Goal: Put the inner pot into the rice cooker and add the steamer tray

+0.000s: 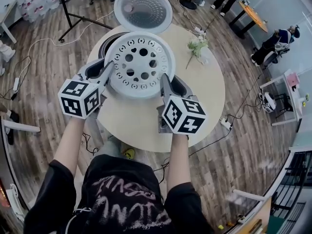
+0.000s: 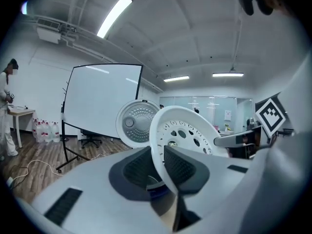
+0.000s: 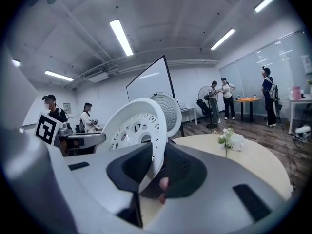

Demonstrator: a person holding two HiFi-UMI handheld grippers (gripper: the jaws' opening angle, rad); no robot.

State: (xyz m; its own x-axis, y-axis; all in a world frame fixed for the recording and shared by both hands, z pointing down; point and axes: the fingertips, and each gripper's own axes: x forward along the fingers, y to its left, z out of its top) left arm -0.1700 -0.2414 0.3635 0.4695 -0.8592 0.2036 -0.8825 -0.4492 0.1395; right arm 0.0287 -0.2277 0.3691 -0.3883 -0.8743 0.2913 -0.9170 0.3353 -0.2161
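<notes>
Gripping steamer tray (image 1: 140, 65) at opposite rims with left claw (image 1: 109, 71) and right claw (image 1: 164, 80), both clenched; seemingly adding tray; next calling for level lowering into rice cooker (image 1: 143, 9).

My left tongs (image 1: 107, 75) are clamped on the near-left rim of the steamer tray (image 1: 139, 62), dark pads (image 2: 135, 165) pressing both faces of the thin edge. My right tongs (image 1: 165, 85) pinch the near-right rim the same way. Both point away from me, close to level, each marker cube (image 1: 79, 98) nearest my chest. My left forearm (image 1: 70, 143) and right forearm (image 1: 179, 162) reach forward side by side, bare below short black sleeves.
</notes>
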